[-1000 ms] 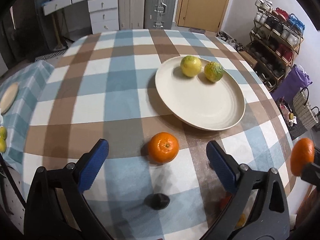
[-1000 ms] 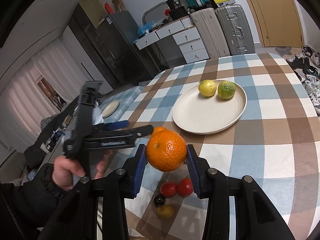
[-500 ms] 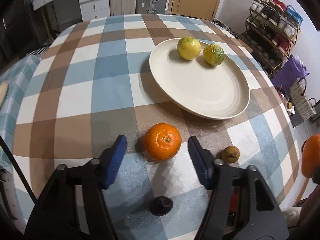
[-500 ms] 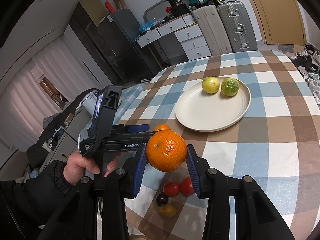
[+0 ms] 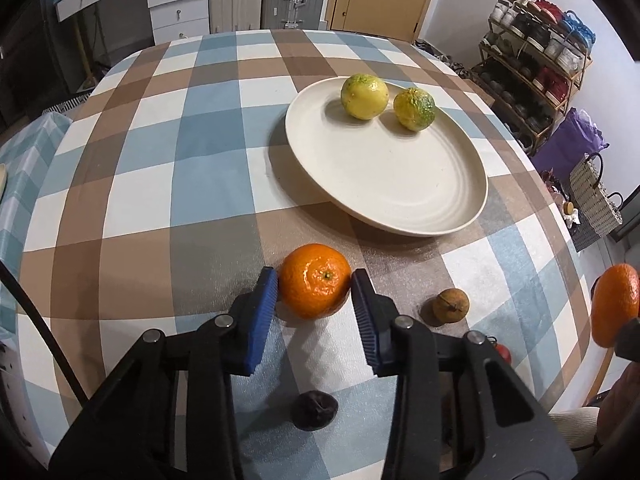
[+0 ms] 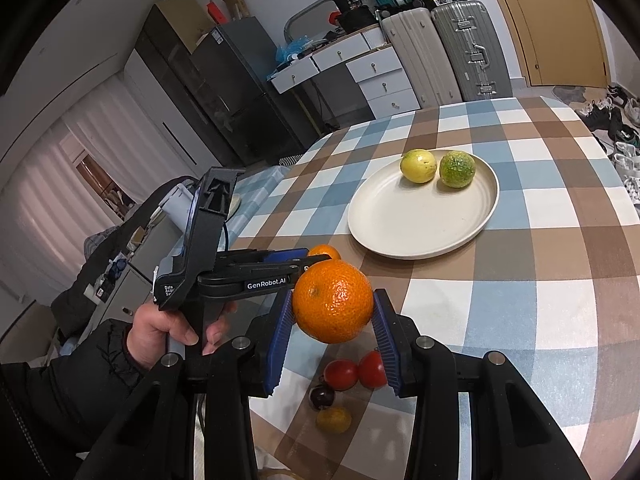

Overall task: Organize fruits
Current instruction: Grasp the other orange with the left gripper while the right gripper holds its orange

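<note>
An orange [image 5: 314, 292] lies on the checked tablecloth in front of the cream plate [image 5: 380, 176]. My left gripper [image 5: 313, 278] is closing around it, both blue pads touching its sides. In the right wrist view that gripper [image 6: 316, 257] is seen from the side, held by a hand [image 6: 168, 332], with its orange [image 6: 325, 251] peeking out behind. My right gripper [image 6: 333, 308] is shut on a second orange [image 6: 333, 306], held in the air above the table's near edge; this orange [image 5: 614, 304] also shows at the right rim of the left wrist view. Two yellow-green citrus fruits [image 5: 364, 97] [image 5: 414, 109] sit on the plate's far side.
Near the front edge lie a small brown fruit [image 5: 450, 304], a dark wrinkled fruit [image 5: 314, 410], two red tomatoes [image 6: 346, 374] and a small yellow fruit [image 6: 334, 420]. A shoe rack [image 5: 536, 40] stands right of the table, suitcases [image 6: 440, 52] and drawers behind it.
The left gripper's jaws have narrowed from wide open to touching the orange on the table and have moved in around it. The right gripper with its orange has stayed put.
</note>
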The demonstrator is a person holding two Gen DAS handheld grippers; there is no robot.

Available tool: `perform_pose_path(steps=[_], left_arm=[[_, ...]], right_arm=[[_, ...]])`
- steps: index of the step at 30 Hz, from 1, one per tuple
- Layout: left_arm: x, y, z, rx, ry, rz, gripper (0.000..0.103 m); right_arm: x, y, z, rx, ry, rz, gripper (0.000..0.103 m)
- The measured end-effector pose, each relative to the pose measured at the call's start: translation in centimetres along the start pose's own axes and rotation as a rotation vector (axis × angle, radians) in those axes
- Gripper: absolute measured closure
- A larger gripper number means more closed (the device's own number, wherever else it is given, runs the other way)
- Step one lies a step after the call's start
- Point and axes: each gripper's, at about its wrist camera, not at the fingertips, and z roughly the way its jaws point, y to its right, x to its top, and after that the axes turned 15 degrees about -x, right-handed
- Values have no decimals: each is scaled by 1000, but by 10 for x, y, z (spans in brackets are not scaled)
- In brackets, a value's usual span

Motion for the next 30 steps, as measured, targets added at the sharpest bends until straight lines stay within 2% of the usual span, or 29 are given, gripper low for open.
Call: perform_pose_path(steps=[9, 16, 19, 30], left_arm=[[-1, 5, -10, 24, 30, 21, 80], [-2, 2, -11, 6, 47, 19, 79], [-2, 1, -8, 2, 53, 22, 74], [-1, 7, -3, 1, 64, 52, 74]], right_arm=[[0, 0, 1, -2, -2, 2, 62], [-4, 1, 2, -7, -10, 5, 62], [-4, 0, 2, -7, -11, 5, 62], [-4, 0, 3, -6, -12, 5, 62]])
